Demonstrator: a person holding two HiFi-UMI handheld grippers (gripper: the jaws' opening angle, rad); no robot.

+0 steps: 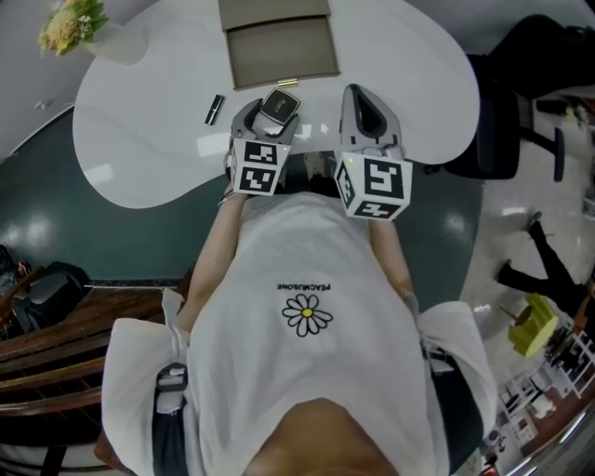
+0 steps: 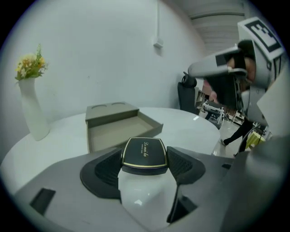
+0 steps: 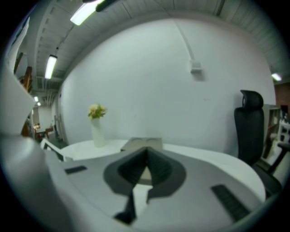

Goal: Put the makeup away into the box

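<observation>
A black compact (image 2: 144,155) with gold trim and gold lettering sits flat between the ribbed pads of my left gripper (image 2: 145,162), which is shut on its two sides. In the head view the compact (image 1: 279,104) hangs over the white table (image 1: 139,139), just in front of the open cardboard box (image 1: 284,54). The box's tray (image 2: 118,130) lies straight ahead of the compact. My right gripper (image 1: 364,104) hovers beside the left one with its jaws shut on nothing (image 3: 146,156).
A black lipstick tube (image 1: 214,109) lies left of the left gripper, and a small gold tube (image 1: 287,84) lies at the box's near edge. A white vase of yellow flowers (image 1: 70,26) stands far left. A black office chair (image 1: 502,112) stands right of the table.
</observation>
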